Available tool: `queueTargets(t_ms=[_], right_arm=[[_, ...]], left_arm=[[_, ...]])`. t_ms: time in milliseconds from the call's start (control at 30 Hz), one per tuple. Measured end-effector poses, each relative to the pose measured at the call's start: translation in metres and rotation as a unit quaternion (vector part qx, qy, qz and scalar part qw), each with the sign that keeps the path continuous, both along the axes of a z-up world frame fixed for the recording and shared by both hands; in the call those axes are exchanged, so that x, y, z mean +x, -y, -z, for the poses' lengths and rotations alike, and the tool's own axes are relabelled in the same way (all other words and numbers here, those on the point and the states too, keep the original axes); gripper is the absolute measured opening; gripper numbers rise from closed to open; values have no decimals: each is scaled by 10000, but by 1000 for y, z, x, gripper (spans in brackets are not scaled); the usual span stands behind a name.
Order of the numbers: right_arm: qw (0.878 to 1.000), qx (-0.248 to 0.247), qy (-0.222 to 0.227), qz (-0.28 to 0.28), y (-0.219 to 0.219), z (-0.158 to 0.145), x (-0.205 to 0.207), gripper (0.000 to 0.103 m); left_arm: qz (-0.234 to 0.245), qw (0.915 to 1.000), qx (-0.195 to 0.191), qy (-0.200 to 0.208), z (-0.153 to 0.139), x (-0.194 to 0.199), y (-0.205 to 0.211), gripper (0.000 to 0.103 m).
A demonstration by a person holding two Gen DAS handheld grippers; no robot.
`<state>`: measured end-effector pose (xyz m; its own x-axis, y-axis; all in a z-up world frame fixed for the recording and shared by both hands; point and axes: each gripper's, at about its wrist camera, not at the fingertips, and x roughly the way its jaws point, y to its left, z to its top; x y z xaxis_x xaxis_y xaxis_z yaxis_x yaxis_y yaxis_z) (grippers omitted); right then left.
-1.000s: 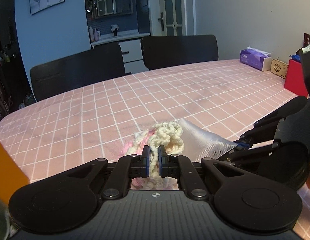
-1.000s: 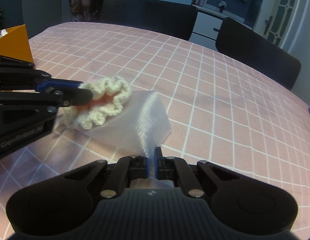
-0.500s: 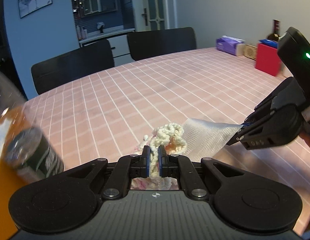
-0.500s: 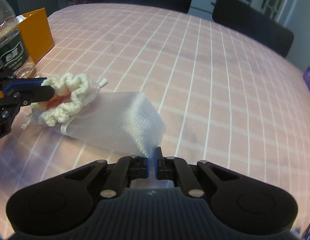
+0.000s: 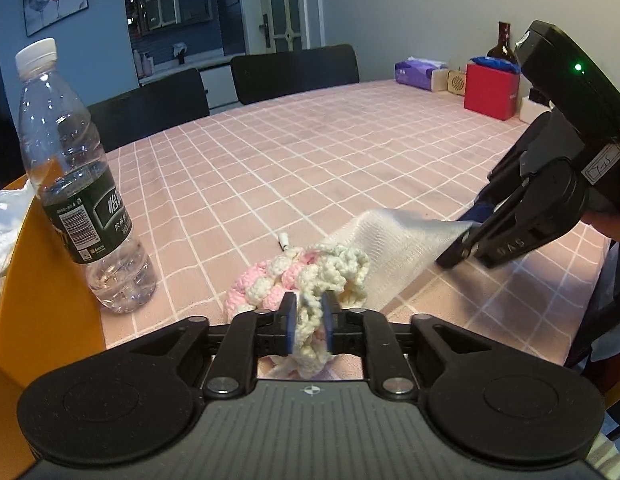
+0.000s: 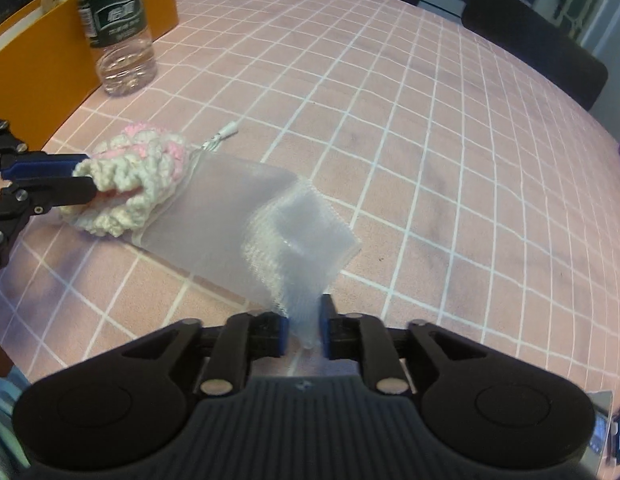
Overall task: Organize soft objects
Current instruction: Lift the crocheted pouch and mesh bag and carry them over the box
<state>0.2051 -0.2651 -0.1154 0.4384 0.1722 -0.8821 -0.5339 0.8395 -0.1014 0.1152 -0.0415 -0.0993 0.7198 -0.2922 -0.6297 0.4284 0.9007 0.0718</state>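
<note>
A cream and pink crocheted yarn piece point(image 5: 306, 276) lies on the pink checked tablecloth, at the mouth of a white mesh pouch point(image 5: 394, 236). My left gripper point(image 5: 309, 322) is shut on the yarn piece's near end. In the right wrist view the yarn piece point(image 6: 138, 176) sits at the left end of the pouch point(image 6: 246, 236). My right gripper point(image 6: 303, 330) is shut on the pouch's far corner and lifts it slightly. The right gripper also shows in the left wrist view point(image 5: 466, 240).
A clear water bottle point(image 5: 76, 184) stands left of the yarn, beside an orange box point(image 5: 38, 296). It also shows in the right wrist view point(image 6: 118, 24). A red box point(image 5: 490, 90) and a tissue pack point(image 5: 416, 74) sit far right. Black chairs point(image 5: 294, 72) line the far edge.
Both grippers have carried the yarn piece and pouch leftward toward the bottle and orange box. The pouch has been pulled off the yarn, so more pink yarn shows outside its mouth.
</note>
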Motion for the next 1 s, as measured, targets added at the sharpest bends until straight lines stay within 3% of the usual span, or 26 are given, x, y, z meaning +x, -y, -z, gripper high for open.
queueTargets(t_ms=[67, 133, 200, 233, 367, 500, 567, 733, 867, 1000], right_arm=[[9997, -26, 160, -175, -3, -5, -5, 55], [9988, -83, 341, -355, -8, -10, -7, 67], [9975, -68, 514, -483, -13, -15, -8, 85], [9968, -81, 571, -548, -16, -16, -8, 86], [9947, -214, 773, -651, -24, -18, 1, 93], [9970, 64, 564, -528, -24, -12, 20, 94], [9979, 184, 404, -463, -27, -4, 28, 94], [9985, 164, 259, -458, -35, 12, 33, 94], [9983, 292, 168, -468, -34, 18, 33, 94], [9975, 630, -109, -296, -24, 21, 39, 96]], left_arm=[[-44, 10000, 60, 32, -1, -1, 0, 65], [-251, 9997, -71, 31, -3, -1, -4, 77], [-540, 9972, -471, -210, -5, 4, -12, 84], [-708, 9942, -729, -364, -5, 9, -16, 89], [-1370, 9778, -1313, -888, 4, 28, -23, 89], [-1805, 9536, -2035, -1289, 15, 41, -37, 90], [-1907, 9474, -2152, -1408, 20, 47, -38, 90], [-1964, 9475, -2087, -1420, 30, 56, -30, 90], [-1877, 9561, -1887, -1228, 31, 55, -19, 89], [-1798, 9611, -1793, -1089, 32, 55, -15, 74]])
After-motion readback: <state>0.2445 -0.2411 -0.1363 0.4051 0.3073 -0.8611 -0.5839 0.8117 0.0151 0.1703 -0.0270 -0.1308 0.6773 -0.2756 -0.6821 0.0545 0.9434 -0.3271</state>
